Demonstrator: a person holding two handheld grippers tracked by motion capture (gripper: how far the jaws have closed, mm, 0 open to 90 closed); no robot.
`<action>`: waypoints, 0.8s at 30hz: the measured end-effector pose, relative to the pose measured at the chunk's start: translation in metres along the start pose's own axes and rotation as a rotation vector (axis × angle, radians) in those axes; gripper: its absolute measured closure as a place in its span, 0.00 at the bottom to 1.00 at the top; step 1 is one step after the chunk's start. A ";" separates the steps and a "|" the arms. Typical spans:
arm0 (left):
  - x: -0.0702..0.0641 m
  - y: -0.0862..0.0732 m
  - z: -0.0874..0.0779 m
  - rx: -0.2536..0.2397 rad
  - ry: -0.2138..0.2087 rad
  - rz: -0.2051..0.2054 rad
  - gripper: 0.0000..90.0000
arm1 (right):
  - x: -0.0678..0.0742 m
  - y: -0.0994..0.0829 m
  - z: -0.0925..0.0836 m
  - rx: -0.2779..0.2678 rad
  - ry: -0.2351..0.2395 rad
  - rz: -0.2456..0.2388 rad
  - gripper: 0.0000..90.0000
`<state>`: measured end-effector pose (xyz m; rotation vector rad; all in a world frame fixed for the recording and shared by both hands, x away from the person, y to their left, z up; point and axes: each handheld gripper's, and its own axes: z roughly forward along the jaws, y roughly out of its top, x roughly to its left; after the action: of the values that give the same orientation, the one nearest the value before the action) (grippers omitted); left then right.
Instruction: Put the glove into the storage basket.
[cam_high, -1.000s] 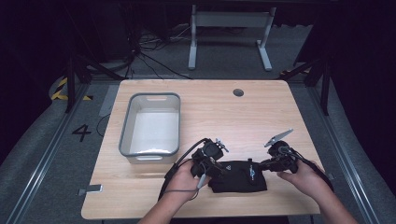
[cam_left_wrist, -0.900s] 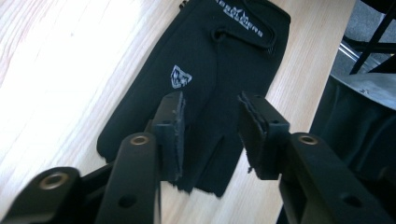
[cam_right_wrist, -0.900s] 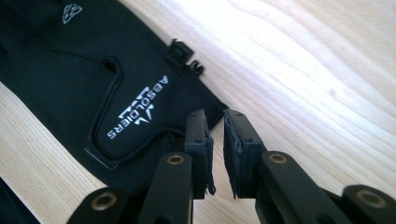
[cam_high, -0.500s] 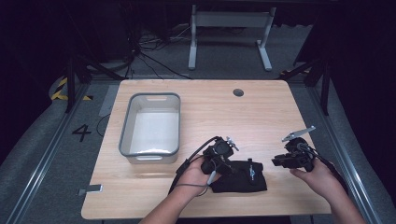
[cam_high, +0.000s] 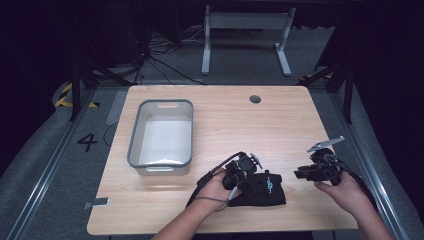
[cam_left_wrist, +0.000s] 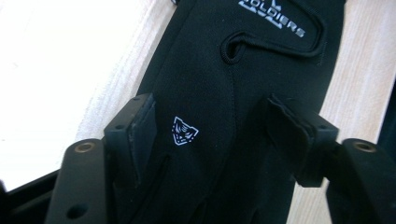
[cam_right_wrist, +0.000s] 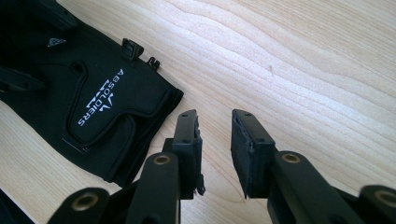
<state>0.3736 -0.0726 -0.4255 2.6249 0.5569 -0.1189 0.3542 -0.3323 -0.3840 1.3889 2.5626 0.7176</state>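
A black glove (cam_high: 265, 189) with white lettering lies flat near the table's front edge, right of centre. My left gripper (cam_high: 248, 179) is over the glove's left end. In the left gripper view the left gripper (cam_left_wrist: 215, 133) is open wide, and the glove (cam_left_wrist: 224, 84) lies between and beneath its jaws, unpinched. My right gripper (cam_high: 300, 174) hovers to the right of the glove, apart from it. In the right gripper view the right gripper (cam_right_wrist: 215, 128) is open by a narrow gap over bare wood, with the glove (cam_right_wrist: 107, 100) to its left.
A grey plastic bin (cam_high: 161, 134) stands empty on the left half of the wooden table (cam_high: 235, 117). A small round cable hole (cam_high: 255, 99) sits near the far edge. Metal desk legs (cam_high: 245, 35) and cables lie on the floor beyond.
My right gripper has pulled away from the glove's right end and moved right toward the table's edge. My left gripper has shifted slightly right over the glove's left end.
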 end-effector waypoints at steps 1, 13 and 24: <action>0.000 0.000 0.001 0.003 -0.002 0.002 0.36 | 0.000 0.000 0.000 -0.001 0.003 0.000 0.79; -0.010 -0.001 0.013 0.015 0.045 0.054 0.28 | 0.002 0.000 0.000 -0.002 0.014 -0.007 0.78; -0.018 0.001 0.017 0.036 0.108 0.054 0.31 | 0.003 0.001 -0.002 -0.013 0.017 -0.004 0.78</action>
<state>0.3575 -0.0877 -0.4369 2.6907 0.5237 0.0307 0.3527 -0.3305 -0.3811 1.3788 2.5687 0.7466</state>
